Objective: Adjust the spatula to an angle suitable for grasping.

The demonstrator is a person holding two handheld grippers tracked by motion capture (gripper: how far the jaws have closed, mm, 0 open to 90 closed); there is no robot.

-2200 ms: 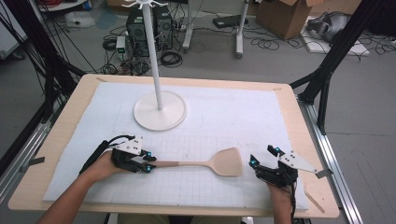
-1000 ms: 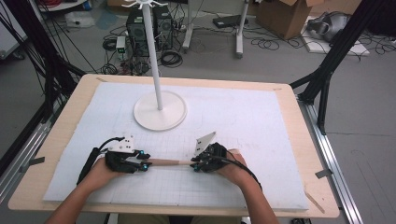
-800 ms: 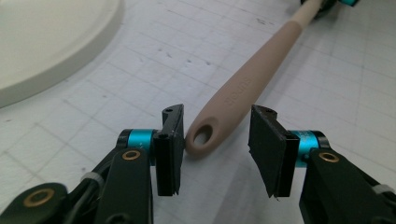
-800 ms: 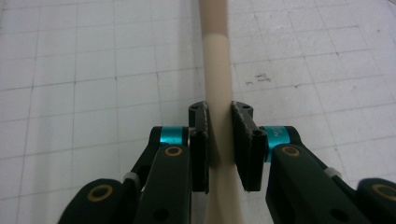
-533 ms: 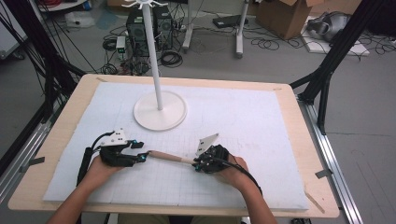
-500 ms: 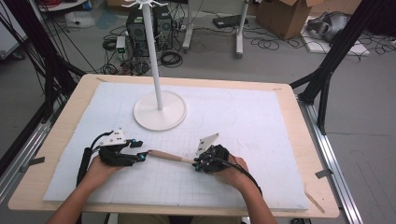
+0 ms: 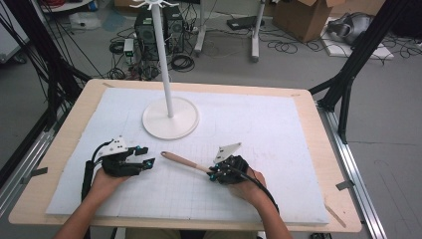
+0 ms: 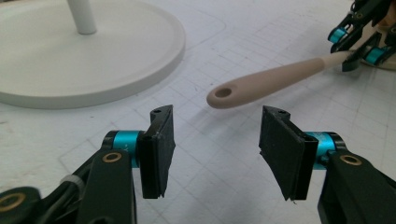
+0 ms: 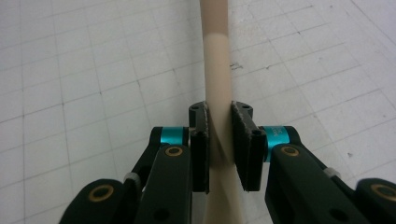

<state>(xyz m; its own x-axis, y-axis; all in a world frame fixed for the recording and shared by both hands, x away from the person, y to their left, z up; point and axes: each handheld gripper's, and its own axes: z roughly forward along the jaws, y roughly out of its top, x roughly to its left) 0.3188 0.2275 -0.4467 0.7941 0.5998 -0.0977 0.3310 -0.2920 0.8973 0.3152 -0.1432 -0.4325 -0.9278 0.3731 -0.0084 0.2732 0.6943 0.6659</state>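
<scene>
Spatula (image 7: pixel 181 161) above white gridded mat (image 7: pixel 278 129).

White gridded mat (image 7: pixel 278 124), wooden table (image 7: pixel 64 144), cardboard box (image 7: pixel 298 12), floor cables (image 7: pixel 293 47)

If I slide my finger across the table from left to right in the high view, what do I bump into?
Left black gripper, jaws open → round white base of the stand → beige wooden spatula handle → right black gripper, clamped on that handle.
</scene>
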